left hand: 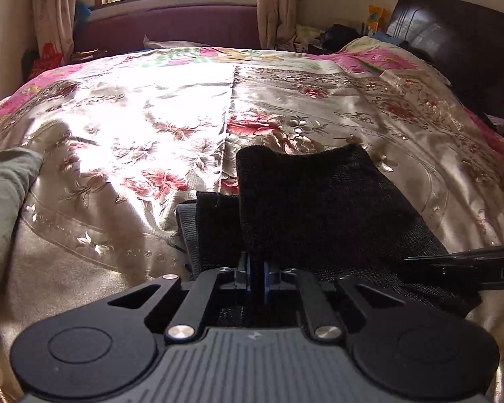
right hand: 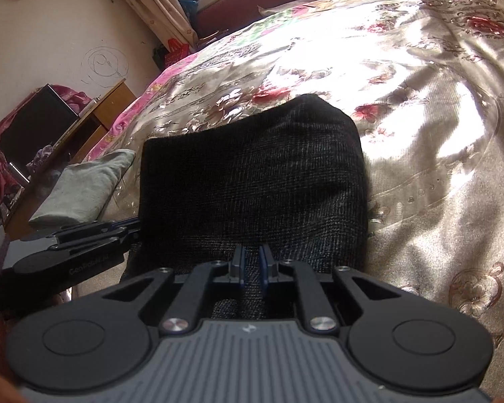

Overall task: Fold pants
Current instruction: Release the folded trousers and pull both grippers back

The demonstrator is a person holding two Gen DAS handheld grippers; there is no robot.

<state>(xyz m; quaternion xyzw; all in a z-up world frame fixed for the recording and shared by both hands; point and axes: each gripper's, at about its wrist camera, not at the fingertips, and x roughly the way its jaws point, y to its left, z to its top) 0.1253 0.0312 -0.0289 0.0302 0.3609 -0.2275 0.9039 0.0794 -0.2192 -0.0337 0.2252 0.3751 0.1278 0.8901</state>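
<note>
Pants (left hand: 319,208), dark knit, lie partly folded on the near edge of the bed (left hand: 134,117). Left tool (left hand: 256,270) and right tool (right hand: 250,265) each stand closed, pinching the near hem. Judgement: to fold cleanly, both hands should lift together, keep the edge taut and level, and lay it square on the far fold. Left view alone shows lower layers protruding at left; right view alone shows the far fold bulging. Grey cloth (right hand: 84,184) lies left.
</note>
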